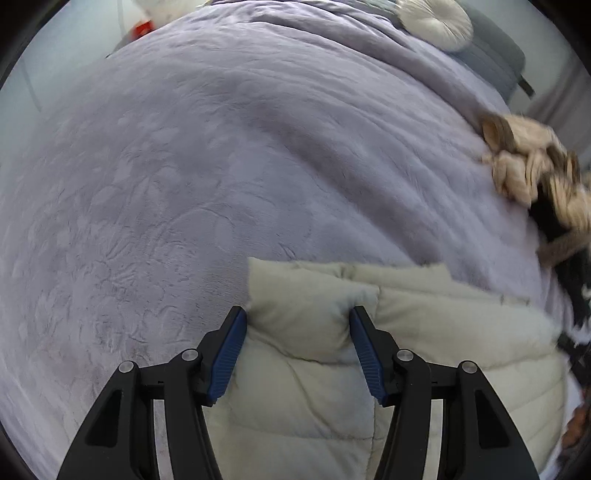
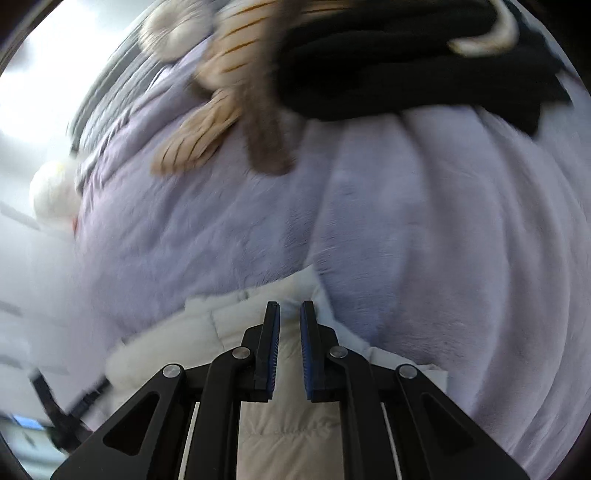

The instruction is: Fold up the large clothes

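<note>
Left wrist view. Left gripper (image 1: 297, 314): jaws spread wide, blue-padded fingers (image 1: 227, 354) either side of a raised fold of the quilted cream jacket (image 1: 295, 369); both pads at the fold's flanks, firm contact not certain, nothing clamped. Jacket: near centre and near right, lying on the lavender bedspread (image 1: 221, 166), far edge just beyond the fingertips. Bedspread: plush, embossed leaf pattern, fills most of the view. Far right: heap of tan and brown clothes (image 1: 524, 162), blurred, with a black garment (image 1: 554, 218) beside it on the near side. Far, top right: round white cushion (image 1: 436, 22) against a grey pillow (image 1: 491, 55). Far, top left: small red item (image 1: 142, 29), too small to identify.

Right wrist view, blurred throughout. Right gripper (image 2: 290, 308): jaws nearly together, a narrow gap between the blue pads (image 2: 306, 354); cream jacket (image 2: 288, 424) under and between the fingers, its far edge bunched at the tips; whether cloth is pinched cannot be told. Lavender bedspread (image 2: 424, 221) beyond, ridged in folds. Far: tan striped garment (image 2: 207, 129) and brown piece, black garment (image 2: 388, 62) to their right. Left: white cushion (image 2: 51, 192).
</note>
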